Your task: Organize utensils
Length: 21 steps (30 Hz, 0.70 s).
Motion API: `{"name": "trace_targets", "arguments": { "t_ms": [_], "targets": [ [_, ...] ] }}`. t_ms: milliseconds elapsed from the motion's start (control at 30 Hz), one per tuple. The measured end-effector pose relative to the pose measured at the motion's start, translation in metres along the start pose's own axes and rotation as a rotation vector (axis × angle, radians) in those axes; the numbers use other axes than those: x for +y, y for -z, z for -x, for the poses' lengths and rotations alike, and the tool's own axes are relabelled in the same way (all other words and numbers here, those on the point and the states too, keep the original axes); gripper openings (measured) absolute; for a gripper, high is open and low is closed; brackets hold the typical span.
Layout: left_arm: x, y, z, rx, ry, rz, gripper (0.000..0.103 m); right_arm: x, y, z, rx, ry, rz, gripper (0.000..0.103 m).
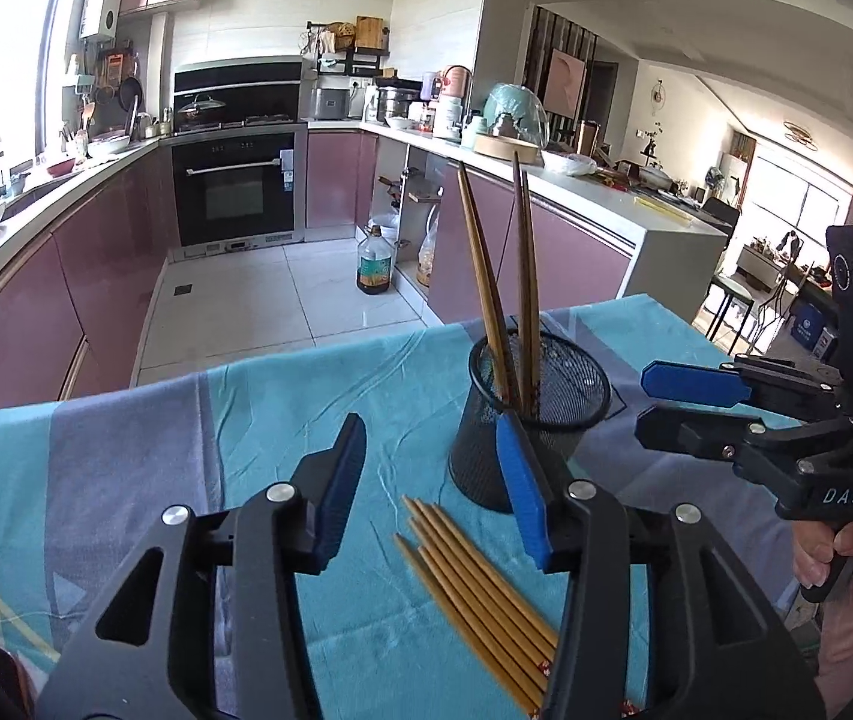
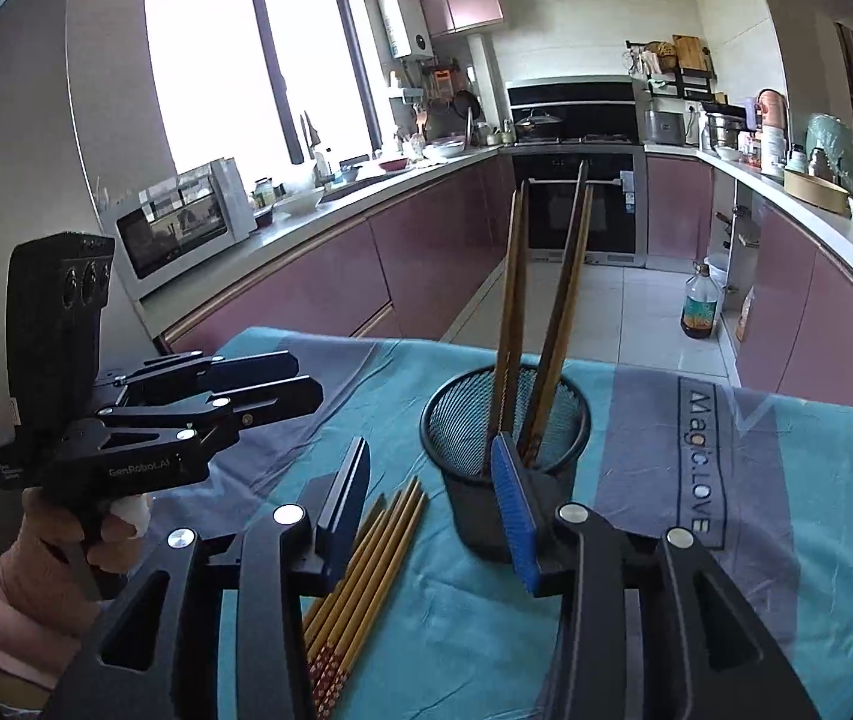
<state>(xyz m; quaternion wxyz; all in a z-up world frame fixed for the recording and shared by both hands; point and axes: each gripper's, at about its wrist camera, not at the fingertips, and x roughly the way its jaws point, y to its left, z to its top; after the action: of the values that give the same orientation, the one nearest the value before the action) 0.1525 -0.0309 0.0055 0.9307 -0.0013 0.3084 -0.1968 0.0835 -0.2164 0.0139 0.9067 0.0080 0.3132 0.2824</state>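
Note:
A black mesh cup (image 1: 531, 420) (image 2: 507, 450) stands on a table with a blue and grey cloth (image 1: 246, 432) (image 2: 756, 480). A few brown chopsticks (image 1: 507, 282) (image 2: 540, 312) stand upright in it. Several yellow chopsticks (image 1: 474, 594) (image 2: 366, 570) lie flat on the cloth beside the cup. My left gripper (image 1: 435, 474) (image 2: 282, 384) is open and empty, above the loose chopsticks. My right gripper (image 2: 435, 492) (image 1: 660, 402) is open and empty, just right of the cup.
The table's far edge drops to a tiled kitchen floor (image 1: 282, 300). An oil bottle (image 1: 375, 261) stands on the floor. Pink cabinets (image 2: 414, 252) and an oven (image 1: 234, 186) line the walls.

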Motion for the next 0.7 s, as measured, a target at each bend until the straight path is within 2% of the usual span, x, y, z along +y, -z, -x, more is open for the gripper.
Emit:
{"name": "trace_targets", "arguments": {
  "t_ms": [200, 333, 467, 700],
  "targets": [
    [0.006, 0.047, -0.004, 0.098, -0.007, 0.01, 0.046, 0.011, 0.04, -0.035, 0.14, -0.025, -0.028, 0.04],
    [0.011, 0.075, -0.011, 0.159, -0.012, 0.03, 0.046, 0.017, 0.055, -0.05, 0.199, -0.035, -0.055, 0.04],
    [0.008, 0.095, -0.018, 0.206, -0.016, 0.035, 0.046, 0.022, 0.063, -0.058, 0.223, -0.019, -0.054, 0.04],
    [-0.002, 0.102, -0.021, 0.23, 0.001, 0.045, 0.046, 0.024, 0.071, -0.062, 0.229, -0.002, -0.06, 0.04]
  ]
}}
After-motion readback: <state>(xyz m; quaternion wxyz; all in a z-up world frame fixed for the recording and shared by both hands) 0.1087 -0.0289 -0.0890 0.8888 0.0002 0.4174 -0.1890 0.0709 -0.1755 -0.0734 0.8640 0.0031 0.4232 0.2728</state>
